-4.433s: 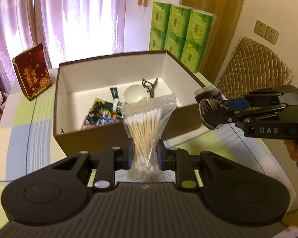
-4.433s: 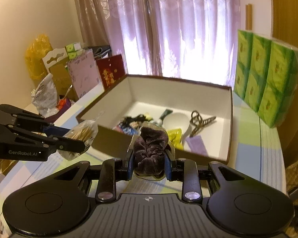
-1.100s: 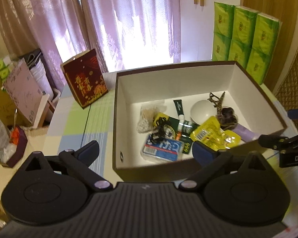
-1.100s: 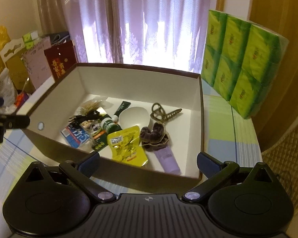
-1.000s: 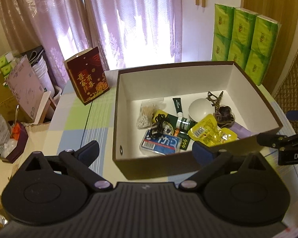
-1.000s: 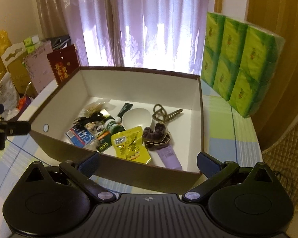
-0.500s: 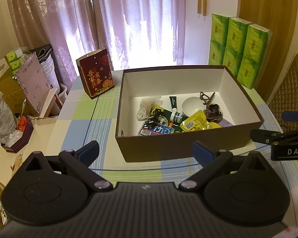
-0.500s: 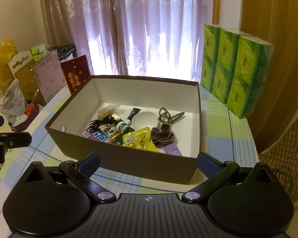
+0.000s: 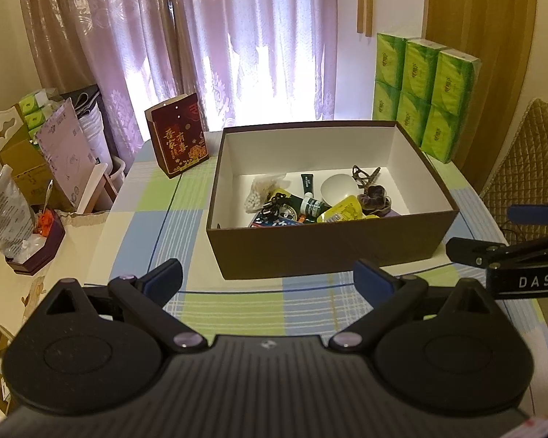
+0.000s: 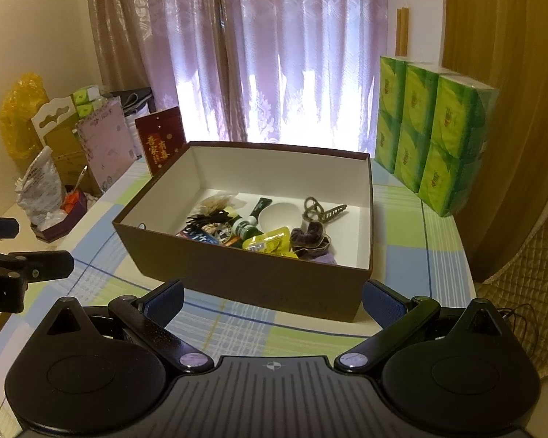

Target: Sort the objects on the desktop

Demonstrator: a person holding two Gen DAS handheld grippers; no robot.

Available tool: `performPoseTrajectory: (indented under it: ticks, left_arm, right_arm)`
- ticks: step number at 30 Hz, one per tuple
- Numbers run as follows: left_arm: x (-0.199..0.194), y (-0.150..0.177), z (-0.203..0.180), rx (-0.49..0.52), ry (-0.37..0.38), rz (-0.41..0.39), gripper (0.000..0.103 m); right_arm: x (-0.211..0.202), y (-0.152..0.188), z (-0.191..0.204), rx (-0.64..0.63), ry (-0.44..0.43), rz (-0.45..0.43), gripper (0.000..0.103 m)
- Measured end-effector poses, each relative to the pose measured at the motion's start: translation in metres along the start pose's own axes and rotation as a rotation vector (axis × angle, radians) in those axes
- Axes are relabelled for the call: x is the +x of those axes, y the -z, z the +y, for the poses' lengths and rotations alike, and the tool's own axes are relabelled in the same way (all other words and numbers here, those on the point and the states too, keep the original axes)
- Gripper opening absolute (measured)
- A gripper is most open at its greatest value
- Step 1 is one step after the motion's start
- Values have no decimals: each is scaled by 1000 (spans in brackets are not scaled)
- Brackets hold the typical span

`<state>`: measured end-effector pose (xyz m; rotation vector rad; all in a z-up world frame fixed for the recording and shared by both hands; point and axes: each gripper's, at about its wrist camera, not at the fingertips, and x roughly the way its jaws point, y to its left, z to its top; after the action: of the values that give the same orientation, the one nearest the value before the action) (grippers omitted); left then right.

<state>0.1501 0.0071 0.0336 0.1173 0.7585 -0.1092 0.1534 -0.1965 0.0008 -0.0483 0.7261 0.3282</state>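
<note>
Blue packet (image 9: pixel 274 221) and purple tube (image 10: pixel 325 256) half hidden behind the box's near wall (image 9: pixel 328 242).

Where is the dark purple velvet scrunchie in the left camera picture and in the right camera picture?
Left wrist view: the scrunchie lies in the brown box, at the right end of the pile, just right of the white bowl.
Right wrist view: the scrunchie sits in the box's near right part, right of the yellow packet.
Shared landmark: the hair claw clip lies just behind it in both.
</note>
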Motion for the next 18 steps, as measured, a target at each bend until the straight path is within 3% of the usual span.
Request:
performPoseTrajectory:
  ticks: [18]
  left_arm:
    - [-35,30,-22,-7,-6,4,98]
  right_arm:
    - [-35,29,1,-20,-20,0,101]
